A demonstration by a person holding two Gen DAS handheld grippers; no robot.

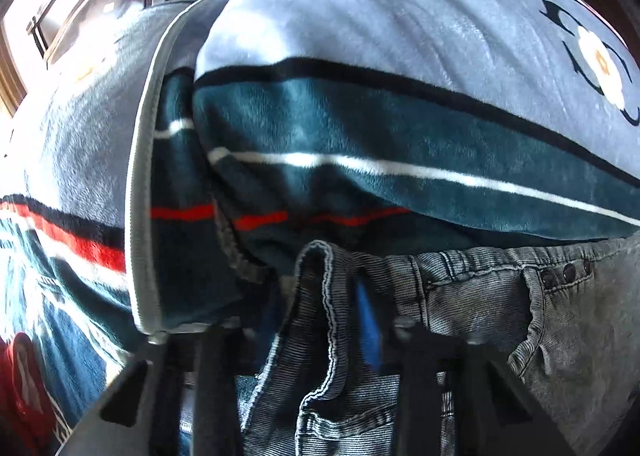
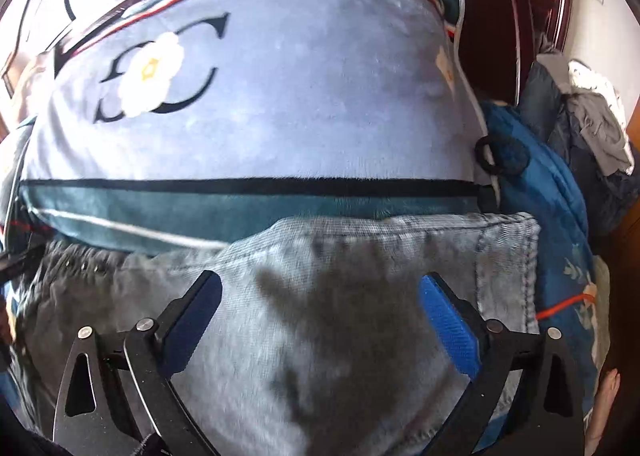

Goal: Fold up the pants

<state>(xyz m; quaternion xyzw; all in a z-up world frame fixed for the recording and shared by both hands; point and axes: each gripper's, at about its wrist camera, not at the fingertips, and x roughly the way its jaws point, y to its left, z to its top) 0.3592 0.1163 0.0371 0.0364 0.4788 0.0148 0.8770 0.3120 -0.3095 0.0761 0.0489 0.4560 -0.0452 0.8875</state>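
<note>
left hand-held gripper (image 1: 320, 340) pinches jeans (image 1: 500, 316) on striped blanket (image 1: 360, 116).

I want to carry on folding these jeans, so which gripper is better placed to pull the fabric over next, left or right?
Left, probably. The left gripper already pinches a raised fold of the jeans near the waistband, while the right gripper hangs open above flat denim, gripping nothing.

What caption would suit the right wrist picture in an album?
Open right claw hovering over faded grey denim pants spread on a pale blue plush flowered blanket.
</note>
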